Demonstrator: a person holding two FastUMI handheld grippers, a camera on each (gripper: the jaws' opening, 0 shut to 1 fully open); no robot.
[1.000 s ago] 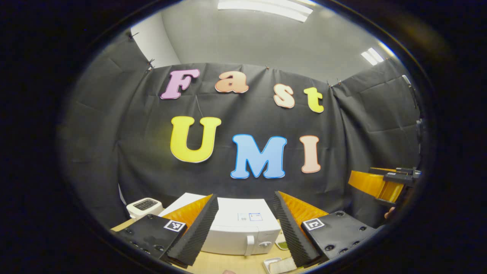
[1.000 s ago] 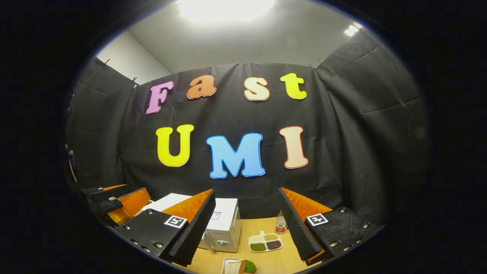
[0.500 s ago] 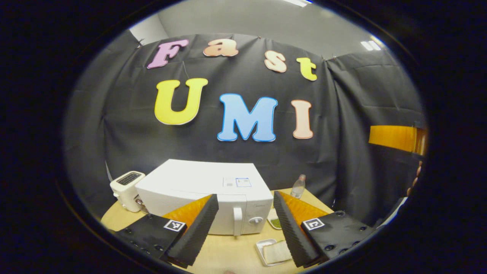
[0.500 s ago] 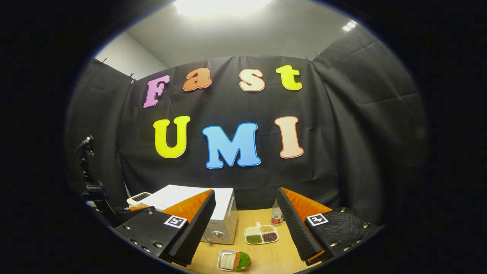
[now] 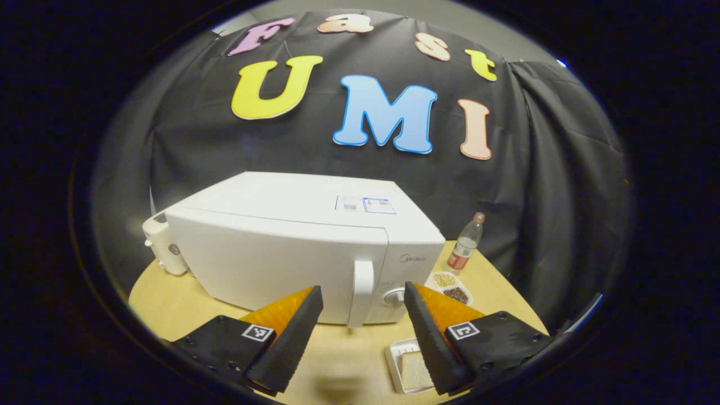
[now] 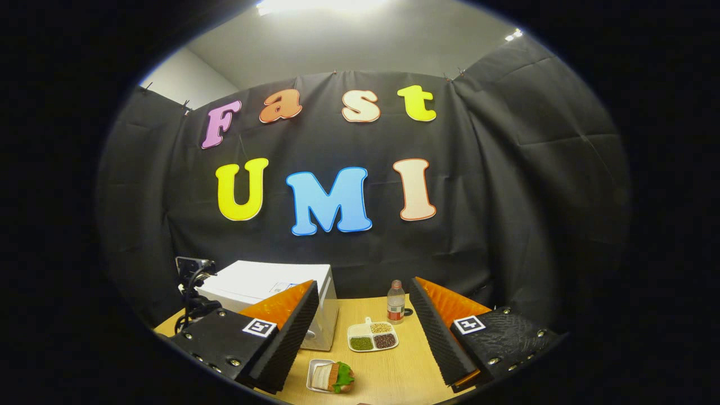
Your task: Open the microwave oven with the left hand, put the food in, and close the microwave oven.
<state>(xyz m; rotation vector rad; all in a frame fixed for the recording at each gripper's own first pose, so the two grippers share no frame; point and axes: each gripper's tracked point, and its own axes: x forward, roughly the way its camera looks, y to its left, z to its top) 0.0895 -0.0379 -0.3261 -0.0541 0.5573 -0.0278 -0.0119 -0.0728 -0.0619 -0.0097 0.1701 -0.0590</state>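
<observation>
left gripper hangs with fingers apart just before the shut white microwave, its door handle between them. right gripper is spread too, above the sandwich tray on the wooden table.

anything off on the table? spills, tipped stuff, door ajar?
Nothing stands out. The microwave sits square with its door shut. The bottle stands upright, the divided dish holds its beans with no spill, and the food tray lies flat on the table. Both claws are open, holding nothing.
</observation>
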